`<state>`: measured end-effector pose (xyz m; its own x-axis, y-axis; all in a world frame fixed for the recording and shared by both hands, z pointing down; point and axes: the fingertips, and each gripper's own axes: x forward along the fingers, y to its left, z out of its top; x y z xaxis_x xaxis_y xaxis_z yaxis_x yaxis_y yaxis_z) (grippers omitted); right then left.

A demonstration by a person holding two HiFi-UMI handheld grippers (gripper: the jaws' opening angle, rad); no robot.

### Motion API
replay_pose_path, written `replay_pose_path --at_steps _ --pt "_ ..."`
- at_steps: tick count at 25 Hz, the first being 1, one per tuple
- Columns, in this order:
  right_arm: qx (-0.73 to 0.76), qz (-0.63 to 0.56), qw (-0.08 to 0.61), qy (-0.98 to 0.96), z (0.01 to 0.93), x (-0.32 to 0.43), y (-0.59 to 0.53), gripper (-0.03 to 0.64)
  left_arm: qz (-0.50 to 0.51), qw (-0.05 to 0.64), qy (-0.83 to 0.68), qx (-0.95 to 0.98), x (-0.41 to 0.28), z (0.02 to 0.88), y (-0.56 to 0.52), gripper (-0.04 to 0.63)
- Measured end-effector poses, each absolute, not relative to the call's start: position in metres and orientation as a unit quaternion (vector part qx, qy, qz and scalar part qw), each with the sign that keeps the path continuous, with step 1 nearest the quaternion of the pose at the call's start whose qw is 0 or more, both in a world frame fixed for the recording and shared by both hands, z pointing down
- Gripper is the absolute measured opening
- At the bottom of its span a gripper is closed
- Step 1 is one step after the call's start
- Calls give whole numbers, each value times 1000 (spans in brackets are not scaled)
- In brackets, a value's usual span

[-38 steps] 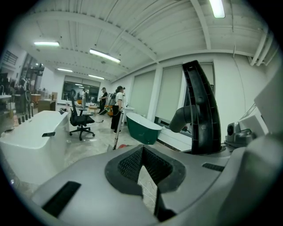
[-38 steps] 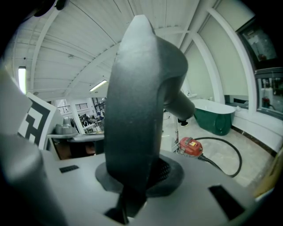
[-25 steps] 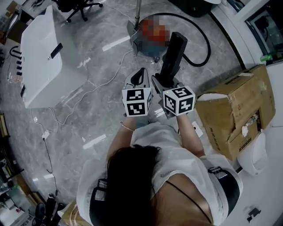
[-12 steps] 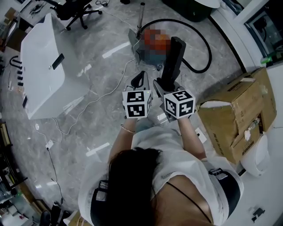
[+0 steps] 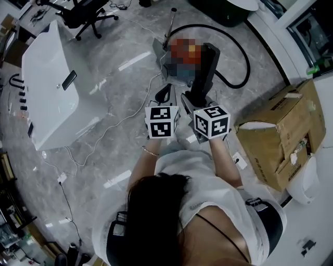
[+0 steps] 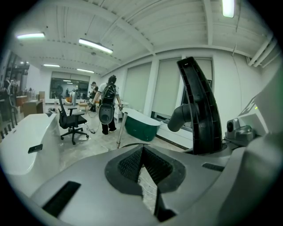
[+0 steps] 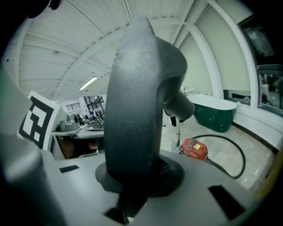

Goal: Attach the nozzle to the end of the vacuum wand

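My right gripper (image 5: 195,96) is shut on the black vacuum nozzle (image 5: 204,70), which stands up and forward out of its jaws. In the right gripper view the nozzle (image 7: 137,101) fills the middle above that gripper (image 7: 132,178). My left gripper (image 5: 164,94) rides beside it, shut and empty; the left gripper view shows its fingertips (image 6: 142,152) meeting, with the nozzle (image 6: 201,106) to their right. Ahead on the floor the metal wand (image 5: 169,25) stands leaning by the red vacuum (image 7: 194,149). A black hose (image 5: 240,49) loops off to the right.
A white table (image 5: 49,98) with a phone (image 5: 68,80) stands at the left, with an office chair (image 5: 86,11) behind it. A cardboard box (image 5: 283,130) sits at the right. White cables (image 5: 117,120) trail over the marble floor. A green tub (image 6: 141,126) and a person (image 6: 106,110) are further off.
Both grippers have moved forward together toward the vacuum, the nozzle carried along. The vacuum, wand and white table sit closer in the head view. Neither gripper's jaws changed.
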<state>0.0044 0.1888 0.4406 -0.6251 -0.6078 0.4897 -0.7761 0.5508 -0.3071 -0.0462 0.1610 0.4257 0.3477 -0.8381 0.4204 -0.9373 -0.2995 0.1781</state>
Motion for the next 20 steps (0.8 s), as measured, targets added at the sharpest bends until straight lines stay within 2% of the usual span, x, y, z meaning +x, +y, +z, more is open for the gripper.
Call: replay_pose_path --at_steps 10,20 --pt "403 277 151 -859 441 -23 176 71 128 200 -547 802 -73 429 144 3" --pt "411 270 142 -859 432 -23 170 71 135 189 -535 812 -68 424 140 3"
